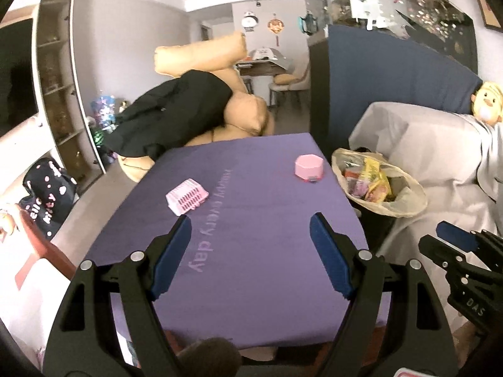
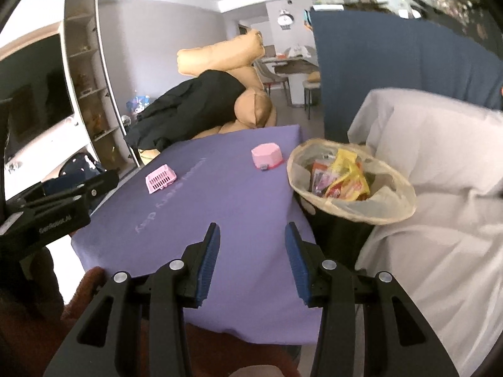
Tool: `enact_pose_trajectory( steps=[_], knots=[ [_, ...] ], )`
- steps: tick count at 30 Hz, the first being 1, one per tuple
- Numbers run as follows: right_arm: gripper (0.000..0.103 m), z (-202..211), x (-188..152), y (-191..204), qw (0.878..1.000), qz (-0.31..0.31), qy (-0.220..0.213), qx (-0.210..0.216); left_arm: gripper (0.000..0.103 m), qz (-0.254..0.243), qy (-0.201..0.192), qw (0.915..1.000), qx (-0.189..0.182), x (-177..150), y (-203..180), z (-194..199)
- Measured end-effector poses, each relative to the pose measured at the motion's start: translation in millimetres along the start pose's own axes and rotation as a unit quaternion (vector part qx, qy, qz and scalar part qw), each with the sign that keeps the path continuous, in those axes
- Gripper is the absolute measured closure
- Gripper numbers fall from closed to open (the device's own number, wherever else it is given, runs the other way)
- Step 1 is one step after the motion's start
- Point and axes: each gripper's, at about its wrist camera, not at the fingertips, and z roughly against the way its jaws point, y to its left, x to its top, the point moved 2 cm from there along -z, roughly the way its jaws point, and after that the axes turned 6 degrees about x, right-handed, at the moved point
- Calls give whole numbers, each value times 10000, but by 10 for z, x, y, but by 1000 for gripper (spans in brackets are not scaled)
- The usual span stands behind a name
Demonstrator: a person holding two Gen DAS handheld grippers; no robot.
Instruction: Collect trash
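A black trash bin with a pale bag liner (image 1: pixel 405 201) (image 2: pixel 393 201) stands at the right edge of the purple table (image 1: pixel 261 251) (image 2: pixel 220 207). Colourful wrappers (image 1: pixel 374 179) (image 2: pixel 342 176) fill it. My left gripper (image 1: pixel 251 229) is open and empty above the table's near half. My right gripper (image 2: pixel 251 235) is open and empty above the table's near right part, left of the bin. The right gripper also shows in the left wrist view (image 1: pixel 456 245), and the left one in the right wrist view (image 2: pixel 56 207).
A pink slotted basket (image 1: pixel 187 195) (image 2: pixel 160 178) lies on the table's left. A pink octagonal box (image 1: pixel 309 168) (image 2: pixel 267 156) sits at the far right. A white-covered sofa (image 1: pixel 440 157) (image 2: pixel 440 163) is right of the bin. A tan armchair with a black jacket (image 1: pixel 176 113) stands beyond the table.
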Motion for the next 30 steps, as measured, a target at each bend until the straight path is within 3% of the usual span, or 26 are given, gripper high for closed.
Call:
enact_pose_trajectory(
  steps=[18,30],
  knots=[
    [62,43,37,-88,9997,-116,-162,-133,29,42,334,9994,0,-65,-1,-82],
    [62,32,27,-115,9996,-148,-135,-199,29,46,339,9994,-21,-76,-10,-85]
  ],
)
